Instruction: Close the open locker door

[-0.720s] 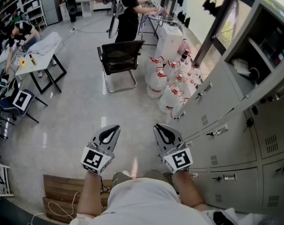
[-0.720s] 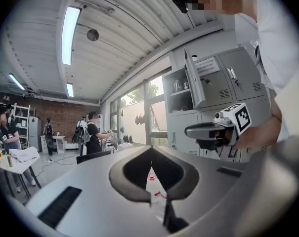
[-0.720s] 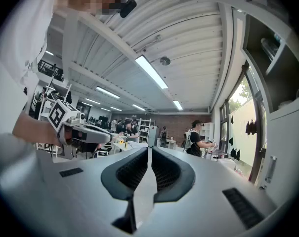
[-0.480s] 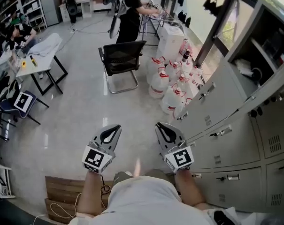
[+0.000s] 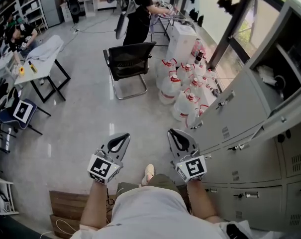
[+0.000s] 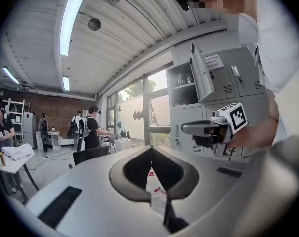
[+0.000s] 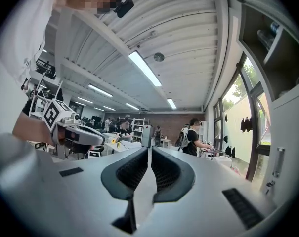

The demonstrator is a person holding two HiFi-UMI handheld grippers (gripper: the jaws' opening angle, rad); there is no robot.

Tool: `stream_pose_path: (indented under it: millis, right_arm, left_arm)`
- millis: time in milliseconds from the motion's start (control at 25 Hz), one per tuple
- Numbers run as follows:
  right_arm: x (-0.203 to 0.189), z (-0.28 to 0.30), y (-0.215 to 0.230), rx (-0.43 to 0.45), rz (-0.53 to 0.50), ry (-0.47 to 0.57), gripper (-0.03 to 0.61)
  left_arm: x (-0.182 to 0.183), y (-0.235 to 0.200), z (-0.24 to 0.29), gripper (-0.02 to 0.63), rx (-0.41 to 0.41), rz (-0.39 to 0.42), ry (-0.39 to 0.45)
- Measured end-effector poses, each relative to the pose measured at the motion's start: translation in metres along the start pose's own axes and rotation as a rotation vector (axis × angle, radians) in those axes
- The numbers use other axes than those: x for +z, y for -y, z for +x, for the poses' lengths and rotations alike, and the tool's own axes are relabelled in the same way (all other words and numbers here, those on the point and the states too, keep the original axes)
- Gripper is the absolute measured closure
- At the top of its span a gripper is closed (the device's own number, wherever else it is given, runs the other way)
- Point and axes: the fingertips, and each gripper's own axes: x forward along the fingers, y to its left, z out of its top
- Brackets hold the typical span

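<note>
Grey lockers [image 5: 254, 158] line the right side. One top locker stands open, showing its shelves [image 5: 284, 54]. What looks like its door [image 5: 247, 103] swings out into the room, and it also shows in the left gripper view as the tilted door [image 6: 201, 73]. My left gripper [image 5: 121, 138] and right gripper [image 5: 174, 133] are held side by side at waist height, left of the lockers and touching nothing. Both have their jaws together with nothing between them: left gripper [image 6: 150, 162], right gripper [image 7: 149, 149]. Each shows in the other's view: right gripper [image 6: 208, 128], left gripper [image 7: 80, 132].
Several water jugs [image 5: 182, 91] stand on the floor by the lockers ahead. A black chair [image 5: 128, 59] stands beyond them, with a person [image 5: 138, 14] at a rack behind it. A table [image 5: 41, 59] is at the left and wooden boards [image 5: 65, 203] behind my feet.
The view has shifted a little toward the lockers, and a shoe has come into sight below the grippers. Both grippers keep their side-by-side pose with jaws together.
</note>
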Motion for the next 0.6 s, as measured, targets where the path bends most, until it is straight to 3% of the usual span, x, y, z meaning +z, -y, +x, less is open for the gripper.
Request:
stream_pose_path:
  millis: [400,600]
  right_arm:
    - [-0.064,0.080,0.097,-0.067,-0.005,0.020,0.548]
    - [-0.079,0.113,0.122,-0.089,0.010,0.002,0.549]
  left_arm:
    - [-0.041,-0.064,0.132,0.611,-0.053,0.028,0.031]
    - [-0.041,-0.080,0.189,0.611,-0.140,0.023,0.041]
